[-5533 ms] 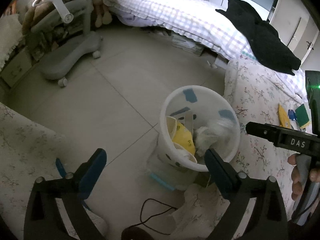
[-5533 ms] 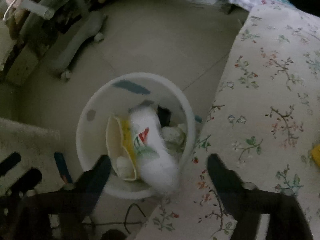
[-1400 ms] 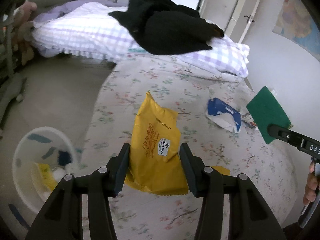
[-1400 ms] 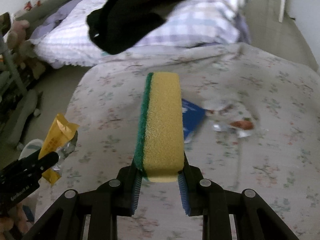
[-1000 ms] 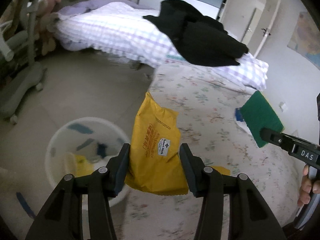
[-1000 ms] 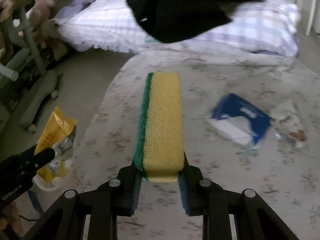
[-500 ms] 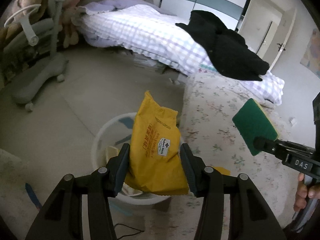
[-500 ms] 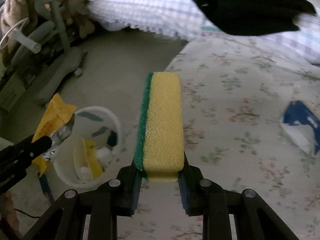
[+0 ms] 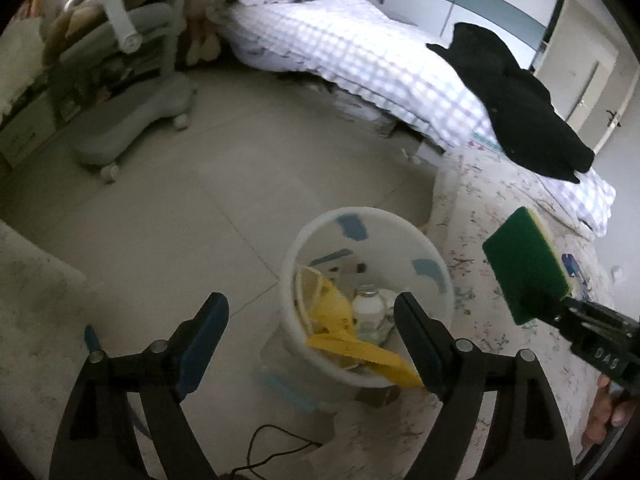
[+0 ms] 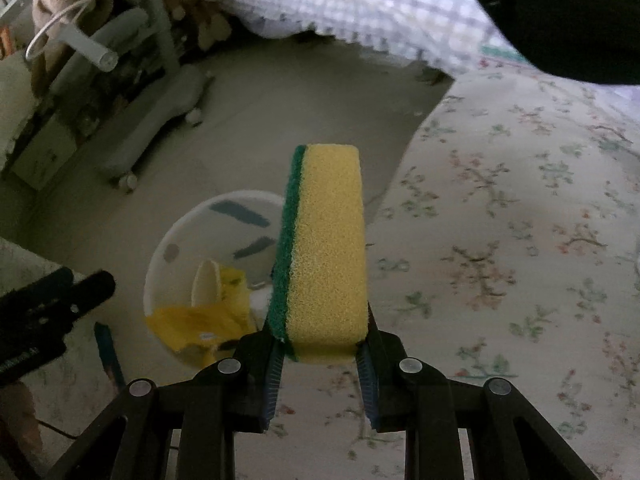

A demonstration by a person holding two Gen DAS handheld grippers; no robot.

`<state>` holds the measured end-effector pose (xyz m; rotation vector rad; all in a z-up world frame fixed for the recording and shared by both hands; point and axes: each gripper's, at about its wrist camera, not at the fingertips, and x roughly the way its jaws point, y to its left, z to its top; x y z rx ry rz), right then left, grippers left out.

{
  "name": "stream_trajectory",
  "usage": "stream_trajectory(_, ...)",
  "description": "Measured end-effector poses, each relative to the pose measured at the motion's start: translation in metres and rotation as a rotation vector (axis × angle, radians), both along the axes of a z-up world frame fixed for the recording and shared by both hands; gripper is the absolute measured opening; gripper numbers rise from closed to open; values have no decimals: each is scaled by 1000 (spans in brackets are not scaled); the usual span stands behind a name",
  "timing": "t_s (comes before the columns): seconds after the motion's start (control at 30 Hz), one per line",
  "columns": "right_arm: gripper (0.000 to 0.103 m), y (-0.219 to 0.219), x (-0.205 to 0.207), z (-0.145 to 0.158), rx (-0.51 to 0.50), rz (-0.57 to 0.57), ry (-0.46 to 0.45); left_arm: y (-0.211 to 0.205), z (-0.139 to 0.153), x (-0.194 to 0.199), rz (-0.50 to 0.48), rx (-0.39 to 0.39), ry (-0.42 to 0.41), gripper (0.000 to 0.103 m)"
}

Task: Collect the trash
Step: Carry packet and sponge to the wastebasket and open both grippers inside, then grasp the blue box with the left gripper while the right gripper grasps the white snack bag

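The left claw had just opened wide, nothing between its jaws. The yellow packet lay draped over the near rim of the white bin on the floor. The right claw stayed clamped on the sponge, upright; only the left view showed its green face.

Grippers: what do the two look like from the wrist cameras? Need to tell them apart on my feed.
Both look alike: matte black, angular linkage arms with round silver pivot bolts. The left gripper has long black fingers faced with dark blue pads. The right gripper has blue ribbed pads, and white lettering on its side reads "DAS". No sleeves are visible.
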<state>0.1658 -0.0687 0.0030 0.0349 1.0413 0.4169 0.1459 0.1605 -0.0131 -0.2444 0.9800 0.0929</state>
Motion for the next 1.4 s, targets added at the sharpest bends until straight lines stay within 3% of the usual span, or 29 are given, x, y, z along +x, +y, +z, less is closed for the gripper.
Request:
stream_trajectory(0.47, 34, 52, 4, -22, -8, 73, 30, 20, 3, -18, 18, 6, 2, 87)
stream_trajectory(0.53, 68, 53, 6, -22, 9, 76, 35, 21, 4, -20, 18, 5, 0, 87)
stream_trajectory(0.57, 75, 51, 6, -21, 24, 63, 36, 21, 5, -20, 17, 5, 0, 87)
stream_trajectory(1.07, 75, 6, 0, 0, 22, -12, 11, 1, 12, -21, -26, 8, -3, 87)
stream_trajectory(1.4, 82, -71, -7, 27, -6, -112, -43, -44, 26, -11, -84, -49, -31, 87)
